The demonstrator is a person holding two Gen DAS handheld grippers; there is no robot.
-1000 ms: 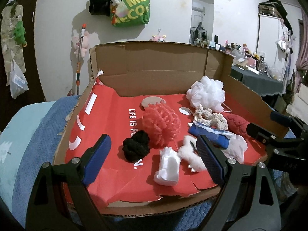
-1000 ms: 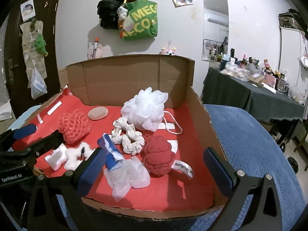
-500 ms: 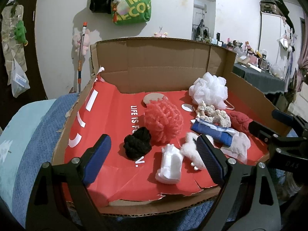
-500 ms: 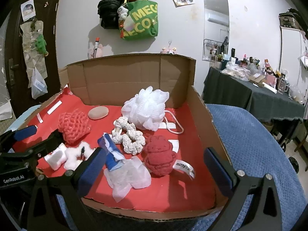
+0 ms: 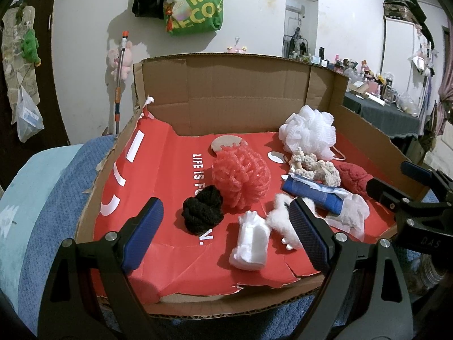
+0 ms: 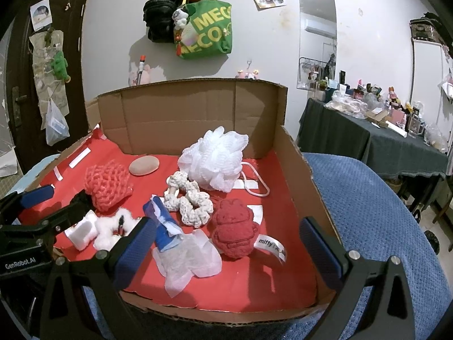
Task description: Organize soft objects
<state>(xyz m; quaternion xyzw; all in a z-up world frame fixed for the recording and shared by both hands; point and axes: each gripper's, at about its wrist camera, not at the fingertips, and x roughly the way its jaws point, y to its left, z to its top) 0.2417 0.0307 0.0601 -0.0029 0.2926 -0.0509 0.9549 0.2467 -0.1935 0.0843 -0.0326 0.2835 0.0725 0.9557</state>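
Soft objects lie in a cardboard box (image 5: 240,90) lined red. A black yarn ball (image 5: 202,212), a coral mesh puff (image 5: 240,180), a white foam piece (image 5: 250,245) and a white fluffy tuft (image 5: 279,222) lie near my left gripper (image 5: 223,236), which is open and empty at the front edge. A white bath pouf (image 6: 216,160), a cream crochet scrunchie (image 6: 188,199), a blue roll with white tissue (image 6: 167,226) and a red plush (image 6: 233,232) lie before my right gripper (image 6: 226,250), open and empty.
The box rests on a blue towel-covered surface (image 6: 373,198). A flat tan pad (image 6: 143,165) lies at the box's back. A dark cluttered table (image 6: 382,130) stands at the right. Bags (image 6: 205,31) hang on the wall behind.
Both grippers have drifted slightly, so the box sits a little higher and closer in view. No object in the box has moved.
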